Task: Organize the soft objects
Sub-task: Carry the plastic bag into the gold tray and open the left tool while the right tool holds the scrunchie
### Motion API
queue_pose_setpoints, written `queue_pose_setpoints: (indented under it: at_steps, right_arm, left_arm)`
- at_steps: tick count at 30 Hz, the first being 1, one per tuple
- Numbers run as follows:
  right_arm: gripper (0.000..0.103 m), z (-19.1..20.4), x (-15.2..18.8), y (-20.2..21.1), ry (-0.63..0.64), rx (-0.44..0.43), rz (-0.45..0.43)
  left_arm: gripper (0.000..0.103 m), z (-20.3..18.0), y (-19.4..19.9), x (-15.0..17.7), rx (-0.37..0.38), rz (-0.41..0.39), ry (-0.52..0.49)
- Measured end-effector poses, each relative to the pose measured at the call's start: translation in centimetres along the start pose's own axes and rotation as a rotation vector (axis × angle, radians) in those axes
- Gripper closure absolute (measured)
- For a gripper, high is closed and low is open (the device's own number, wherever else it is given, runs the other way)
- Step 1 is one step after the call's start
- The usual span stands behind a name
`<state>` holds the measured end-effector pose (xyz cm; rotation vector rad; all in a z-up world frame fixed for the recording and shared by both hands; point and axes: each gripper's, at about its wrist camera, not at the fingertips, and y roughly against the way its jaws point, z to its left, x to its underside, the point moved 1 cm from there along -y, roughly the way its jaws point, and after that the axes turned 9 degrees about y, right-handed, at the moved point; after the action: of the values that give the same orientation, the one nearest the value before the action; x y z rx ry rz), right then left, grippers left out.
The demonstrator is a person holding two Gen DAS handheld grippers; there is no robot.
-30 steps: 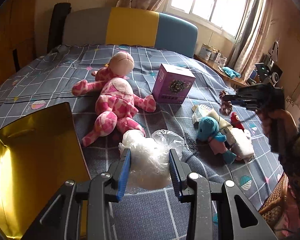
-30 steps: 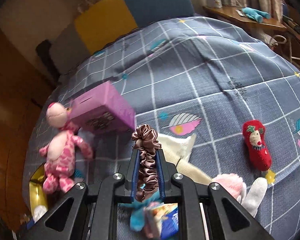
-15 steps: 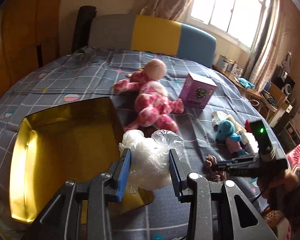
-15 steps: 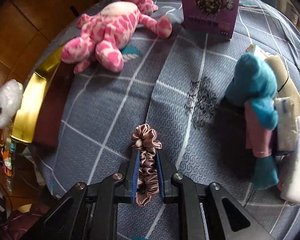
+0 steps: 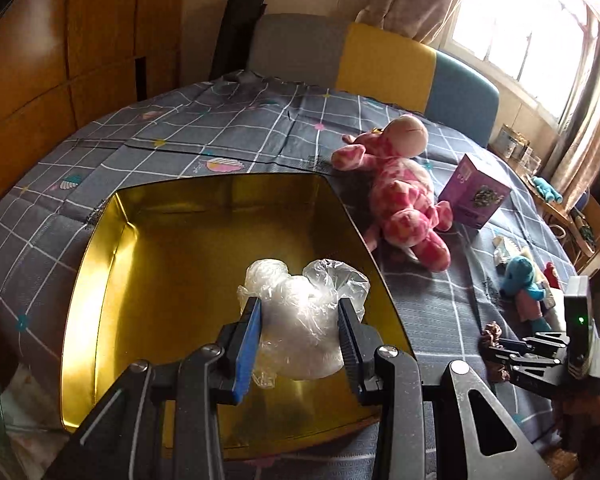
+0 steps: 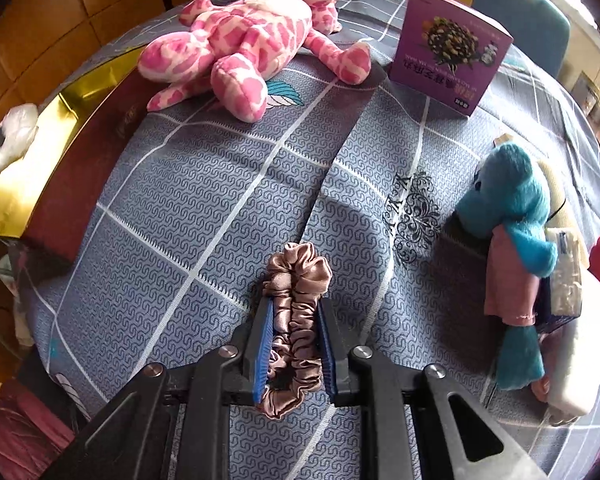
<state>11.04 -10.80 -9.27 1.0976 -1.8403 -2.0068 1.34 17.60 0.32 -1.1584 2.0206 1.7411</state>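
- Bottom centre of the L wrist view: our left gripper (image 5: 300,328) is clamped on the white plastic-wrapped bundle (image 5: 302,320), which bulges out past both pads.
- Right behind and under it, filling the frame's middle, sits the gold tin (image 5: 100,264). The bundle looks to hang above the tin's near-right part, inside the rim, so we reckon the coming move is basically straight down, then let go.
- Lower centre of the R wrist view: our right gripper (image 6: 294,332) is pinched narrow on the brown satin scrunchie (image 6: 296,304), whose long axis runs along the fingers, pointing up-frame.
- From there the tin's rim shows at far left, well apart across the cloth. So L is the nearer arm; R needs a leftward carry.
- Further up: pink giraffe plush (image 6: 236,48) beside the tin, purple box (image 6: 452,52) upper right.
- Right edge: blue plush (image 6: 512,216) on its pile, not yet sorted.
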Motion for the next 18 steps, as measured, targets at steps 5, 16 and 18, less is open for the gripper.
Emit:
queue_pose_setpoints:
  at_steps: [5,16,18]
  right_arm:
    - [0.083,-0.3,0.5,0.2,0.005,-0.009,-0.025]
    - [0.082,-0.3,0.8,0.6,0.003,-0.013,-0.048]
    - [0.082,-0.3,0.9,0.6,0.001,-0.012,-0.048]
  left_arm:
    - [0.065,-0.2,-1.9,-1.6,-0.038,0.021,0.005]
    - [0.061,-1.2,-9.6,-6.5,-0.107,0.081,0.032]
    - [0.061,-1.1,-10.8,-7.0,-0.125,0.088,0.035]
